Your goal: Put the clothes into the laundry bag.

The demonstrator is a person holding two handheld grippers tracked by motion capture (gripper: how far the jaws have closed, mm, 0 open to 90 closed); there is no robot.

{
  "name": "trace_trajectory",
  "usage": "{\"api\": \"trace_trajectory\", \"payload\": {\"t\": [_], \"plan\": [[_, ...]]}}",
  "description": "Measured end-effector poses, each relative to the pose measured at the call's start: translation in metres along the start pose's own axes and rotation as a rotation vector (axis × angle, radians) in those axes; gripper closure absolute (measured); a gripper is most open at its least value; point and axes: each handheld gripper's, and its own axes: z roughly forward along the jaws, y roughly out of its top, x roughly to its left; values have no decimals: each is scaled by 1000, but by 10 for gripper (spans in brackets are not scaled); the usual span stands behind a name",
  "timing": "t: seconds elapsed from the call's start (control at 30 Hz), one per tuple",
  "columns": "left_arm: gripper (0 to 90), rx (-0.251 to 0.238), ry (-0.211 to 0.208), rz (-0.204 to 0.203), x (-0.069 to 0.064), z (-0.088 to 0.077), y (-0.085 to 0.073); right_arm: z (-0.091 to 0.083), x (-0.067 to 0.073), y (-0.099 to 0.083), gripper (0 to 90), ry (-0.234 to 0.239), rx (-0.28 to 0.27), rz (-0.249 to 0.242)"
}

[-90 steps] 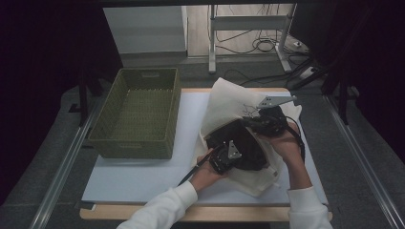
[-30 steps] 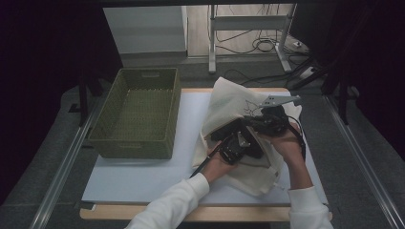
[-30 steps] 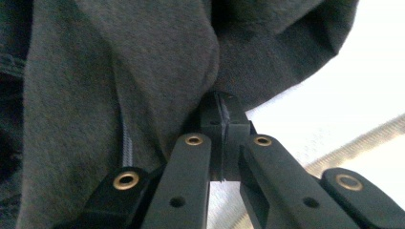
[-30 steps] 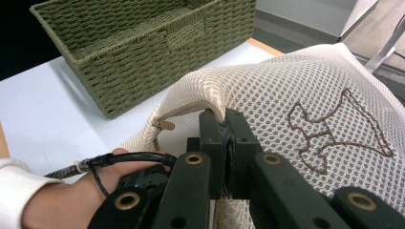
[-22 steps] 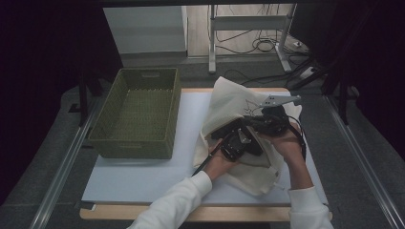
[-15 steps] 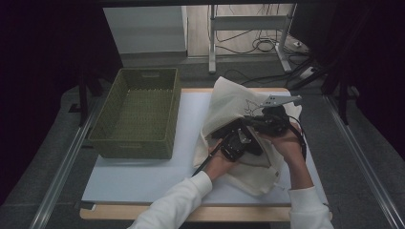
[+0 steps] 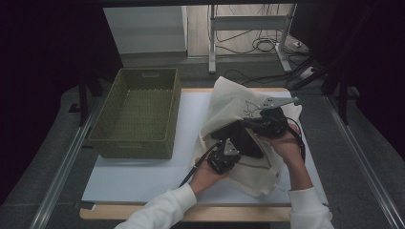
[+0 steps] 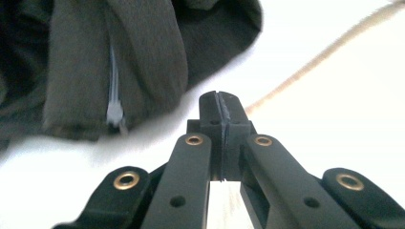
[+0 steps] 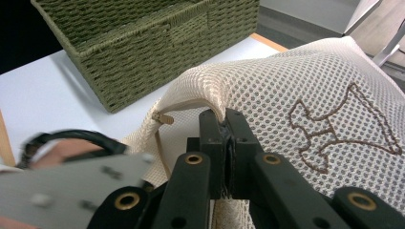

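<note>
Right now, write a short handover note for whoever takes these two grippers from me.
Right gripper: shut on the rim of the cream mesh bag, holding its mouth up.
Left gripper: shut, empty, just outside the bag.
Dark garment: lying in the bag's mouth, partly showing.
Green basket: at the left of the table, nothing in it.
Left to do, probably: settle the garment and let go of the bag.

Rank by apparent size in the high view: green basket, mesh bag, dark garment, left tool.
1. green basket and mesh bag: similar spread, too close to rank.
2. dark garment, partly inside the bag.
3. left tool, smallest.
</note>
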Motion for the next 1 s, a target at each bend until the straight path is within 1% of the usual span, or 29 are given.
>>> {"api": "trace_trajectory", "payload": {"t": [0.07,0.1,0.17,0.3,0.4,0.6,0.63,0.8,1.0], "plan": [[899,-5,-1,3,-2,-9,-6,1,1,0,875,-1,4,0],[900,-6,-8,3,-2,-15,-10,2,1,-1,875,0,5,0],[899,-8,-5,9,-2,-23,-15,2,2,-1,874,-2,7,-2],[899,-2,-2,9,2,-36,-18,4,3,-2,874,2,12,-1],[899,-9,5,13,3,-44,-23,4,3,-4,874,5,15,-4],[899,-11,14,-1,8,-60,-40,5,5,-8,874,13,26,-8],[900,-15,14,-11,8,-64,-43,5,6,-9,873,13,28,-7],[899,-21,14,-36,14,-79,-56,6,9,-13,873,15,39,-13],[899,-18,13,-54,17,-96,-71,9,13,-21,873,23,64,-19]]}}
